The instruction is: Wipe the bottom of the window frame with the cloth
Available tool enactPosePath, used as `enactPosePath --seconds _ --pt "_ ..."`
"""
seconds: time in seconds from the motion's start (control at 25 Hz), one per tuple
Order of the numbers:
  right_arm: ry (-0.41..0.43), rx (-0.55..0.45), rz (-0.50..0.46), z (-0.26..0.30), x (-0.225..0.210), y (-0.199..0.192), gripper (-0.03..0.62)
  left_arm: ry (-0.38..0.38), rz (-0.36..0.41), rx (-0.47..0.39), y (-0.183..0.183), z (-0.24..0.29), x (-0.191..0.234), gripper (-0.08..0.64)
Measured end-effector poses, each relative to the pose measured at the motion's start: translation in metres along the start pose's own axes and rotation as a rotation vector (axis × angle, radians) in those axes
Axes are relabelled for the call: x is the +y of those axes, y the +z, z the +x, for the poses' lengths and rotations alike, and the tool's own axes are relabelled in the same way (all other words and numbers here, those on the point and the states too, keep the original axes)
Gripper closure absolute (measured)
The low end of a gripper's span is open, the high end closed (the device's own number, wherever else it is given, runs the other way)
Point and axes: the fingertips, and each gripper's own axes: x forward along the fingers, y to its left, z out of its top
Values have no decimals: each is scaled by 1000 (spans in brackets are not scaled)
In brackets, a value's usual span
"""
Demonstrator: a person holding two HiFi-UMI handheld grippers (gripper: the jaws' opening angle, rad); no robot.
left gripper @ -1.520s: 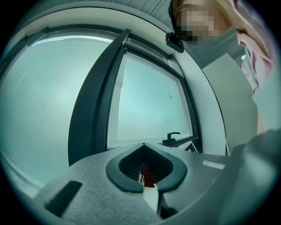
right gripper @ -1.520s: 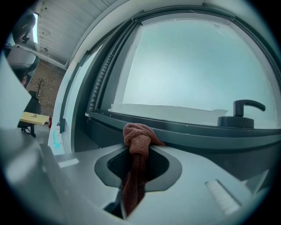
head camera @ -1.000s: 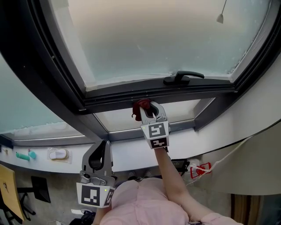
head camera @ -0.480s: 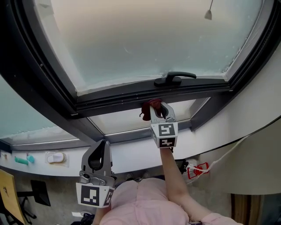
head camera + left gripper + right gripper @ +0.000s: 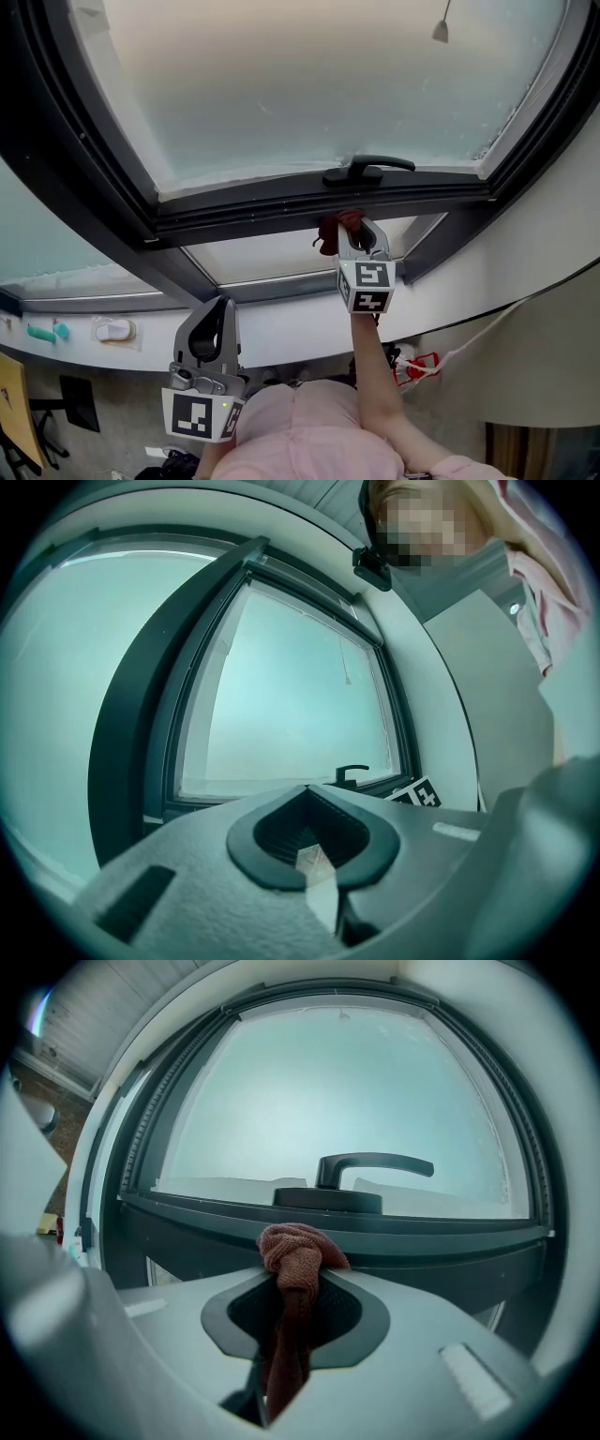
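My right gripper (image 5: 353, 225) is shut on a dark red cloth (image 5: 336, 228), bunched at the jaw tips and pressed to the dark bottom rail of the window frame (image 5: 281, 208), just under the black window handle (image 5: 367, 170). In the right gripper view the cloth (image 5: 293, 1269) sits clamped between the jaws, with the frame rail (image 5: 403, 1237) and the handle (image 5: 366, 1168) right behind it. My left gripper (image 5: 208, 330) hangs low by my body, shut and holding nothing. The left gripper view shows its jaws closed together, the window far off.
A lower glass pane (image 5: 281, 251) sits beneath the rail, above a white sill (image 5: 281, 323). A grey mullion (image 5: 427, 246) slants down at the right. A blind-cord weight (image 5: 440, 32) hangs before the frosted glass. Red-and-white cable (image 5: 422, 364) lies below the sill; small items (image 5: 112, 329) rest far left.
My right gripper has slid to the right along the bottom rail with the cloth, from left of the handle to just under it. The left gripper has stayed put.
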Motion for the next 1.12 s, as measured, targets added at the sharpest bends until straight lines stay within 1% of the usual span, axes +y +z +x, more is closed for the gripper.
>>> enactPosePath --seconds 0.24,0.36,0.52,0.72,0.84,0.92,1.12 --pt "45 11 -1 -1 0 1 518 5 -11 3 -4 -1 -13 566" --pt "37 9 12 -10 -6 0 520 9 -28 13 -12 -4 -15 566" --pt "-12 -22 65 -37 -23 2 522 -13 -46 24 -21 -3 -13 566" --pt "-128 -62 91 -81 -49 17 522 -104 -50 15 -15 4 -14 566" --pt "-192 -81 95 -107 -57 28 522 -138 -45 11 -8 1 -8 566" --pt "-226 -99 108 -119 -58 32 522 -145 -49 17 -9 -2 -1 566" --pt "-254 -118 141 -128 -51 30 522 -123 -51 37 -18 -21 19 566"
